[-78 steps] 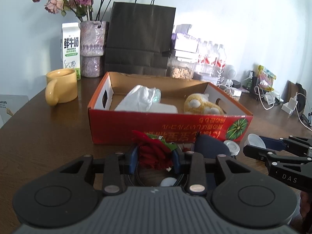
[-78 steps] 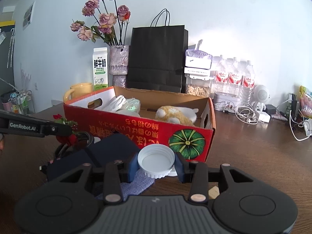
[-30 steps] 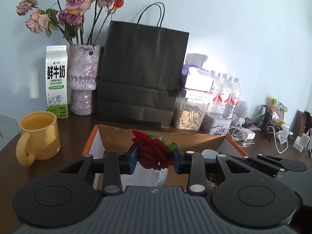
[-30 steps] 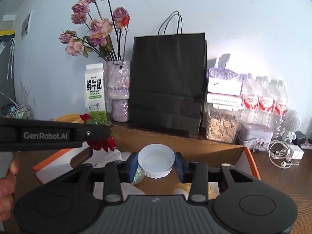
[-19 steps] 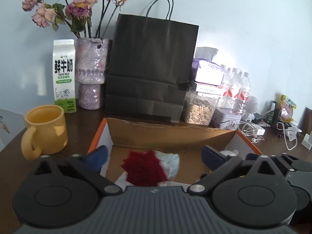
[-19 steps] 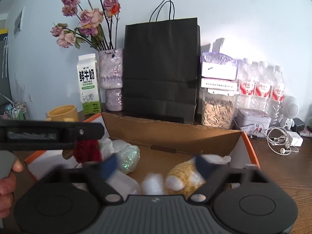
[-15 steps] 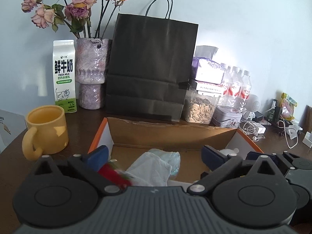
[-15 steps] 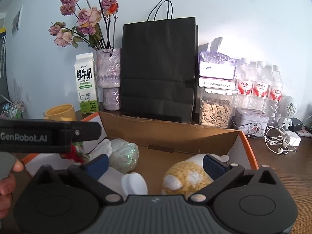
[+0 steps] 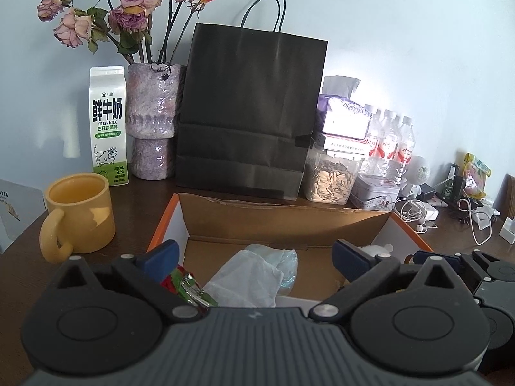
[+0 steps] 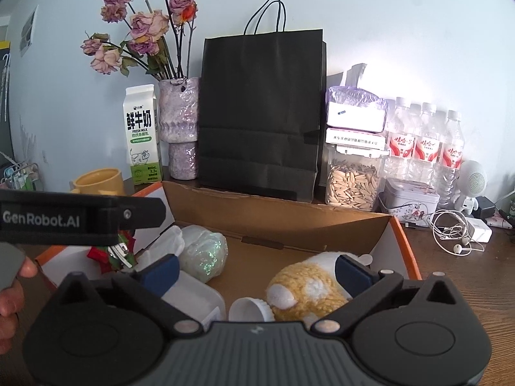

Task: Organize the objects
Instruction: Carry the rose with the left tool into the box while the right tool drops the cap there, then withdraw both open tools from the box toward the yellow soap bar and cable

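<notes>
An open cardboard box [image 9: 283, 217] with an orange outside lies below both grippers. My left gripper [image 9: 254, 255] is open over its left half, nothing between the fingers. A red rose clip [image 9: 175, 281] lies in the box's near left corner, beside a crumpled plastic bag [image 9: 254, 273]. My right gripper [image 10: 257, 270] is open over the box's right half. Under it a white cap [image 10: 249, 308] rests against a yellow plush toy [image 10: 305, 286]. The right wrist view also shows the rose clip [image 10: 103, 257], a glittery ball [image 10: 202, 251] and a white container [image 10: 193, 299].
A yellow mug [image 9: 80, 212] stands left of the box. Behind it are a milk carton [image 9: 107, 125], a vase of dried roses [image 9: 153, 122], a black paper bag [image 9: 251, 112], a seed jar [image 9: 331, 177] and water bottles [image 9: 389, 141]. Cables [image 9: 415, 215] lie at the right.
Both grippers have opened. The rose clip fell from the left one into the box's left corner. The white cap fell from the right one beside the plush toy.
</notes>
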A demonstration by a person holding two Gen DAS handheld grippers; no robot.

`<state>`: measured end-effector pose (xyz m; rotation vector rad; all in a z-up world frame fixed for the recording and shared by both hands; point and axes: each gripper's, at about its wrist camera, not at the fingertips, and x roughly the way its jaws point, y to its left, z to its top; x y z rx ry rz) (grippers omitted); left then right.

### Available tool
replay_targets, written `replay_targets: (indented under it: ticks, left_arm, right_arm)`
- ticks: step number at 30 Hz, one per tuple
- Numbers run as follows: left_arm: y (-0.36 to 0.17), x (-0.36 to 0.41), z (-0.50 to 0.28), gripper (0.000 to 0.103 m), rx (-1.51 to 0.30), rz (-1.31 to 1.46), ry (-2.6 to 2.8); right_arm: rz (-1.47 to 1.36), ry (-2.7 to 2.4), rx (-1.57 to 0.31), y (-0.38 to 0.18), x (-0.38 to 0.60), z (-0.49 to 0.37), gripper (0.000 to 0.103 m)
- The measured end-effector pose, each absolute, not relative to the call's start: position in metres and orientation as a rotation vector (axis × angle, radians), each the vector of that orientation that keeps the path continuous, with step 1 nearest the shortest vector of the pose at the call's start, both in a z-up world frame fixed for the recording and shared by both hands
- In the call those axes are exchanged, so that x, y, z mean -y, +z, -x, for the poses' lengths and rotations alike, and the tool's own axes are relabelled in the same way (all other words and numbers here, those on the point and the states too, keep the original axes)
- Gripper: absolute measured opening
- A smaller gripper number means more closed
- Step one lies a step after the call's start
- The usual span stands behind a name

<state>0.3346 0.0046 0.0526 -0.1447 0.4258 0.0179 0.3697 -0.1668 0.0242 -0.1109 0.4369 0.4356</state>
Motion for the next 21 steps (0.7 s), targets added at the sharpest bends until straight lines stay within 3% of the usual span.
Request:
replay_targets:
  ticks: [21]
  left_arm:
    - [0.048, -0.018, -0.252, 0.103, -0.450, 0.128, 0.059]
  right_arm:
    - [0.165, 0.411, -0.433, 0.029, 0.220, -0.292, 0.103]
